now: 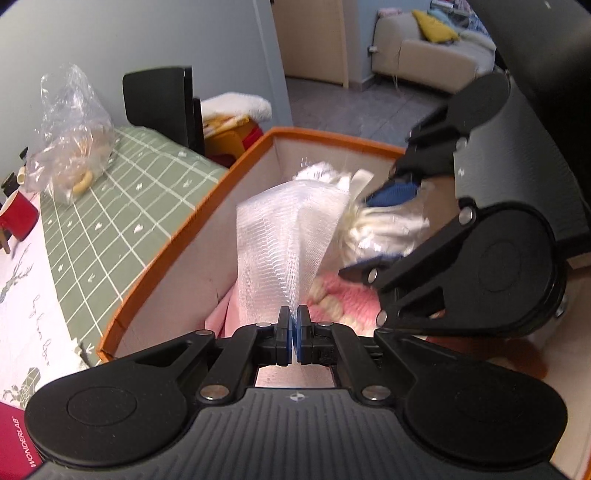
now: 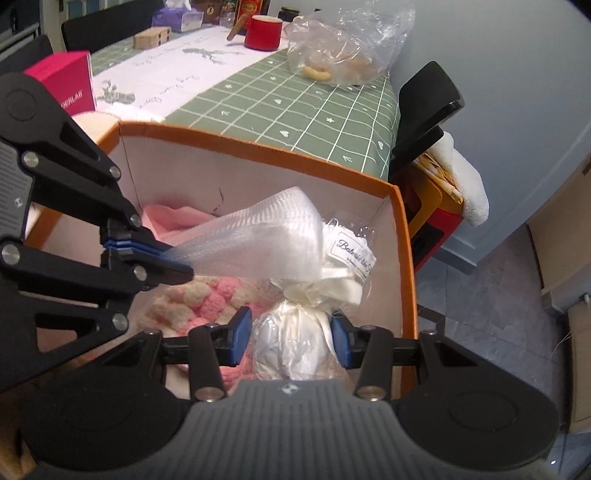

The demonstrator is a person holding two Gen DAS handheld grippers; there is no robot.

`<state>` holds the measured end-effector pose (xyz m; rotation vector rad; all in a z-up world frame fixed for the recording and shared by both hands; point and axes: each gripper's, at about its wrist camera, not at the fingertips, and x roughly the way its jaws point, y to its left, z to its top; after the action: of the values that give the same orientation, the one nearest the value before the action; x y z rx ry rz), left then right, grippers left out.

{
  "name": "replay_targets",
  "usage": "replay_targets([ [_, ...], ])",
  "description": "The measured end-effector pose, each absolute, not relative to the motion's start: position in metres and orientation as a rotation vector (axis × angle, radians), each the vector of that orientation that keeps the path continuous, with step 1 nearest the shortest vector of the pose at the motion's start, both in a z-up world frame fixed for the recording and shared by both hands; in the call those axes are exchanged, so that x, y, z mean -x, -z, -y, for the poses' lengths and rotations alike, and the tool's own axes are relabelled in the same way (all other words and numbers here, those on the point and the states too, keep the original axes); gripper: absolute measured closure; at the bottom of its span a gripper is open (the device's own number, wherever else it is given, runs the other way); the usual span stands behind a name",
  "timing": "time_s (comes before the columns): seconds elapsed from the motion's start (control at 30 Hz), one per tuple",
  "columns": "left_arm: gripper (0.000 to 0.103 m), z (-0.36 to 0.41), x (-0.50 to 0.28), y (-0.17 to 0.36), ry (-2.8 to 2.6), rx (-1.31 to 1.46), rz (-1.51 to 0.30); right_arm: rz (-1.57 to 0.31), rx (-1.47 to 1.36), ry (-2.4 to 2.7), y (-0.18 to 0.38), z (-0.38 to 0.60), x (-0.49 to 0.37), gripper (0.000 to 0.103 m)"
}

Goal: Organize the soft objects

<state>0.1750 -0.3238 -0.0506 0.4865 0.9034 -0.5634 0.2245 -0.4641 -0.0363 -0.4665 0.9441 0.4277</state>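
An orange-rimmed box (image 1: pixel 173 243) (image 2: pixel 258 151) with white inner walls holds a pink and cream knitted piece (image 1: pixel 343 291) (image 2: pixel 199 299). My left gripper (image 1: pixel 294 314) (image 2: pixel 184 269) is shut on a corner of white mesh fabric (image 1: pixel 284 240) (image 2: pixel 266 240) above the box. The mesh runs to the cream ribbon tie of a white bundle wrapped in clear plastic (image 2: pixel 291 343) (image 1: pixel 384 225). My right gripper (image 2: pixel 291 332) (image 1: pixel 369 221) is shut on that bundle, its blue pads against both sides. A printed label (image 2: pixel 354 247) hangs by the ribbon.
A table with a green checked cloth (image 1: pixel 110 206) (image 2: pixel 295 99) borders the box. It carries a clear plastic bag of items (image 1: pixel 74 136) (image 2: pixel 343 55), a red mug (image 1: pixel 16 218) (image 2: pixel 264 31) and a pink carton (image 2: pixel 64 83). A black chair (image 1: pixel 162 103) (image 2: pixel 424 107) and a fleece-topped stool (image 2: pixel 447 192) stand beyond.
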Motion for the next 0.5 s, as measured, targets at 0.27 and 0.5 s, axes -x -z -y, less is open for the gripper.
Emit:
replay_targets([
  [0.27,0.099,0.324,-0.177,0.066,0.525,-0.51,-0.962,-0.914,0.541,-0.404,0.045,0.456,-0.225,0.054],
  [0.5,0.08,0.322,-0.173,0.064,0.529,-0.509,-0.962,-0.905,0.573,-0.393,0.046,0.453,-0.222,0.035],
])
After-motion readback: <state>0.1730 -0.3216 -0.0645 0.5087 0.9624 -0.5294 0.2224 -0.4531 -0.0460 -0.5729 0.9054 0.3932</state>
